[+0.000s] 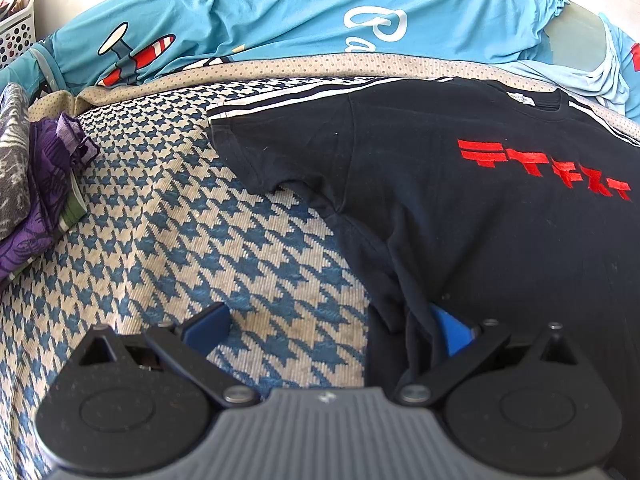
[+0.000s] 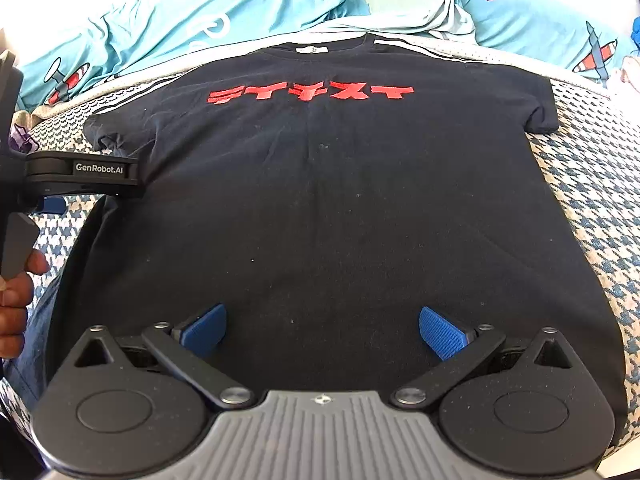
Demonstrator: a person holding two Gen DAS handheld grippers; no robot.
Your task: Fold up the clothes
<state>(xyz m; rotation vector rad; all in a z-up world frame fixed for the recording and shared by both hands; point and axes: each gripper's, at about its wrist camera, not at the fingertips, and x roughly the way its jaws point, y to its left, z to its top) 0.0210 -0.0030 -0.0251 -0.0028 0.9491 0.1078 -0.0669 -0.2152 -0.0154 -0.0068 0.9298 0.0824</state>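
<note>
At the far left, a small stack of folded clothes [image 1: 24, 184] is seen on the houndstooth cover [image 1: 168, 248], so part of the task appears done. The left gripper [image 1: 332, 332] is held with its fingers spread wide at the left side seam of the black T-shirt [image 2: 320, 200], whose cloth lies between them but is not pinched. The shirt is spread flat, face up, collar far, sleeves out; no fold is visible. The right gripper [image 2: 322, 330] hovers over the near hem, fingers likewise apart. Folding is judged not yet begun.

T-shirt [image 2: 320, 208] flat on blanket [image 1: 160, 240], quilt [image 1: 260, 8] behind, clothes pile [image 1: 28, 184] left
</note>
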